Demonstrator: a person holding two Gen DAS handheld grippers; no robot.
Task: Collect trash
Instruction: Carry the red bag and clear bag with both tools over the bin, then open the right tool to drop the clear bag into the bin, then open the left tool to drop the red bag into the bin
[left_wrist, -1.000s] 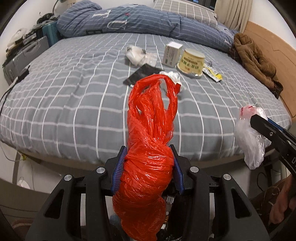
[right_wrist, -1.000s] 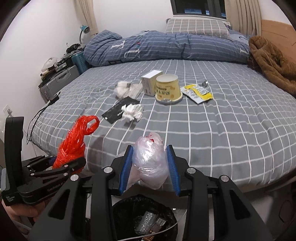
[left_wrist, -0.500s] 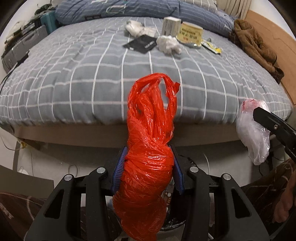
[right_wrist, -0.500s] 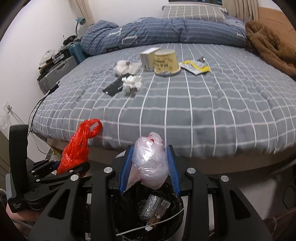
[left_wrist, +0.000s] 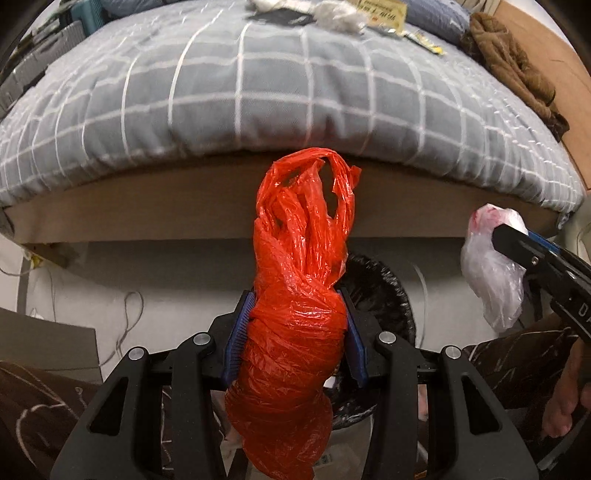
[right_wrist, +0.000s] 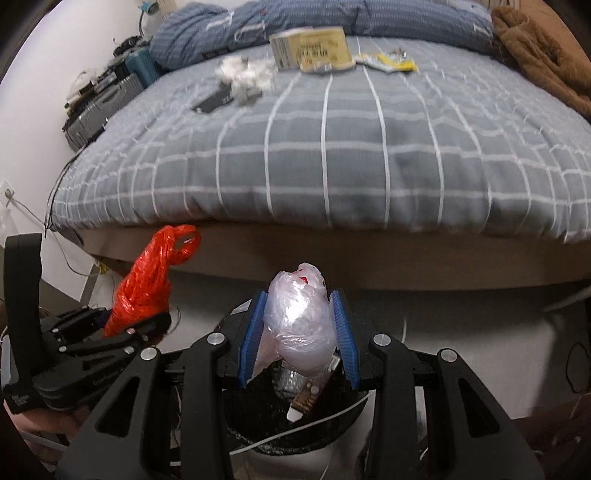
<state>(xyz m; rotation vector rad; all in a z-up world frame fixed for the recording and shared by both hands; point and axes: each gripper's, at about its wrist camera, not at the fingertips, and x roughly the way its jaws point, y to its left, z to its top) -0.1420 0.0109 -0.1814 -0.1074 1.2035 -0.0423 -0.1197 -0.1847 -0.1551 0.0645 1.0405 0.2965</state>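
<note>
My left gripper (left_wrist: 295, 332) is shut on a crumpled red plastic bag (left_wrist: 299, 295), held below the bed's edge, beside a black-lined trash bin (left_wrist: 380, 291) on the floor. My right gripper (right_wrist: 298, 332) is shut on a clear plastic bag (right_wrist: 299, 325), held right above the bin (right_wrist: 295, 428), which holds some trash. The red bag (right_wrist: 147, 280) and the left gripper (right_wrist: 147, 325) show at the left of the right wrist view. The clear bag (left_wrist: 495, 269) shows at the right of the left wrist view.
On the grey checked bed (right_wrist: 332, 147) lie crumpled tissues (right_wrist: 247, 74), a black packet (right_wrist: 214, 99), a white box and yellow tub (right_wrist: 310, 51) and a yellow wrapper (right_wrist: 388, 62). A brown coat (right_wrist: 535, 55) lies at right. Suitcases (right_wrist: 99, 107) stand at left. Cables run over the floor.
Both grippers have dropped from bed height to below the mattress edge, still holding their bags. The bin now sits directly under the right gripper.
</note>
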